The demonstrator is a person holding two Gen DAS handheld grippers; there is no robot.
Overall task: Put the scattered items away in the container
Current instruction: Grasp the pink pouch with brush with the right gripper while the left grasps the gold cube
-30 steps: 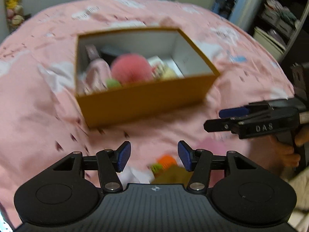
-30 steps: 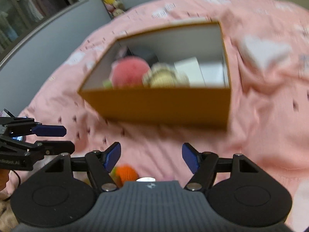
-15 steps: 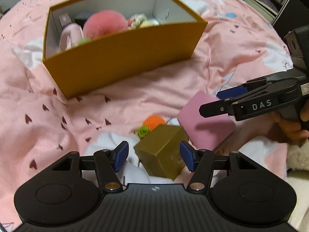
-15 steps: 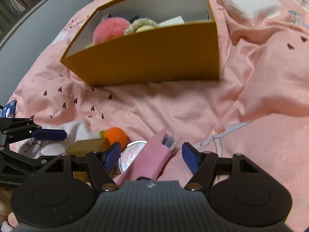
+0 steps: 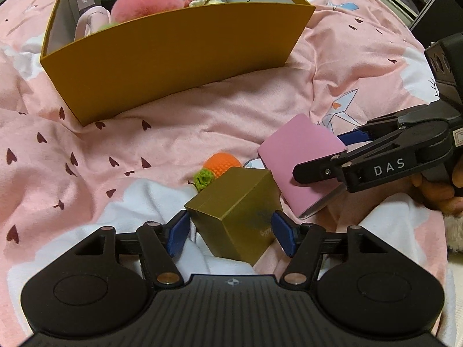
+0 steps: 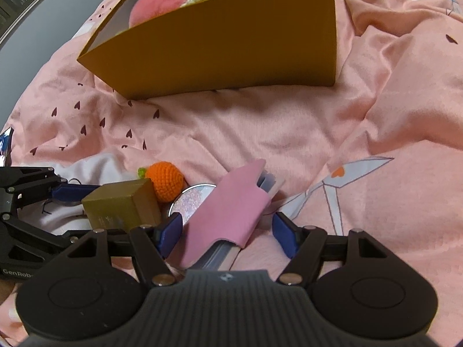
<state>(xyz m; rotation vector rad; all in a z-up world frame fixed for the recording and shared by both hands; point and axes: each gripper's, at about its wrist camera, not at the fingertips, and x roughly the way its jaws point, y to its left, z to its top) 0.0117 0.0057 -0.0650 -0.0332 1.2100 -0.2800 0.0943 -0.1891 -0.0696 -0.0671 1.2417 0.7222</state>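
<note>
Left wrist view: the left gripper [image 5: 231, 232] points steeply down over a small olive-gold cardboard box [image 5: 235, 212] lying tilted on a white patch of the pink heart-printed bedspread [image 5: 179, 133]. Its jaws are opening, the box between the blue pads with a narrow gap on either side. Compared with half a second earlier, the gripper sits lower and the box fills more of the space between the pads. Just beyond the box lies an orange crocheted ball with a green tuft [image 5: 221, 164], touching its far edge. To the right, a flat pink sleeve holding a slim book-like item [image 5: 301, 162] lies under the right gripper [image 5: 324, 156]

Right wrist view: the right gripper [image 6: 227, 232] has its jaws moderately wide, straddling the near end of the pink sleeve [image 6: 228, 217] without pressing it; a second earlier the sleeve was not yet in view. A round glittery disc [image 6: 191, 199] lies partly beneath the sleeve

The large open mustard-yellow cardboard container [image 5: 173, 52] stands at the far side, holding a fluffy pink pompom [image 5: 144, 3] and other soft items
</note>
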